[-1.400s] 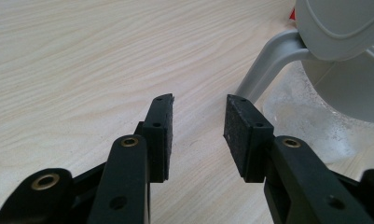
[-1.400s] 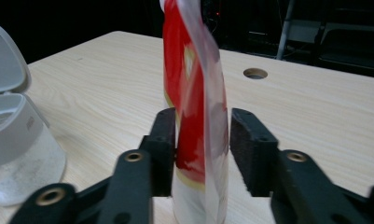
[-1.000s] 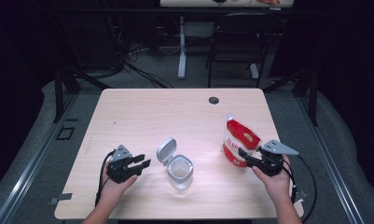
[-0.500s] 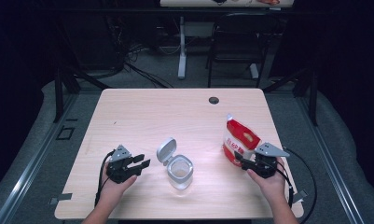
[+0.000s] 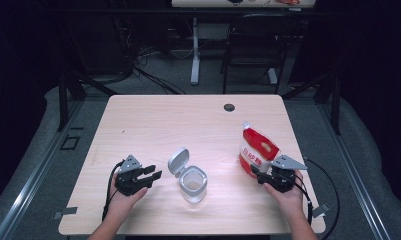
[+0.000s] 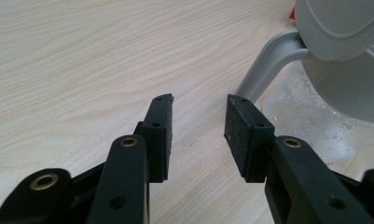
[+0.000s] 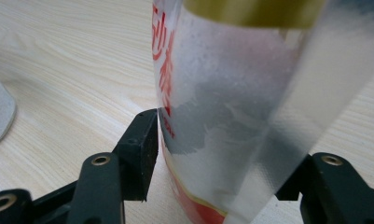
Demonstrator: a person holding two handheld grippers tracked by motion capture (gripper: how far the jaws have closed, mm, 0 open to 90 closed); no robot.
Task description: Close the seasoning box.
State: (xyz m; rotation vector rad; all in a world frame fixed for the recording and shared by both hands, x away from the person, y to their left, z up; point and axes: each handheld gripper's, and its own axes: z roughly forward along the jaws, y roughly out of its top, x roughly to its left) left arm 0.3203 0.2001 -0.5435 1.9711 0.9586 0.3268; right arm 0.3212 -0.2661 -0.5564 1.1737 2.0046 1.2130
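A red and white printed bag (image 5: 255, 150) stands upright on the table at the right. My right gripper (image 5: 256, 173) reaches around its base from the near side. Up close, the bag (image 7: 231, 84) sits between the jaws of this gripper (image 7: 226, 140), which have just been opening. The left pad (image 7: 147, 140) is at the bag's edge and the right pad is hidden behind it. A clear container (image 5: 193, 182) with its grey flip lid (image 5: 178, 161) raised stands at the centre front. My left gripper (image 5: 153, 173) lies open to its left, its jaws (image 6: 198, 114) holding nothing beside the lid hinge (image 6: 268, 65).
The wooden table (image 5: 188, 125) has a round cable hole (image 5: 229, 107) near its far edge. Cables trail from both grippers over the near edge. A chair (image 5: 250, 55) and a desk leg (image 5: 194, 55) stand on the floor beyond the table.
My right gripper has shifted slightly left and toward the near edge at the bag's base. The bag, the container and the left gripper stay where they were.
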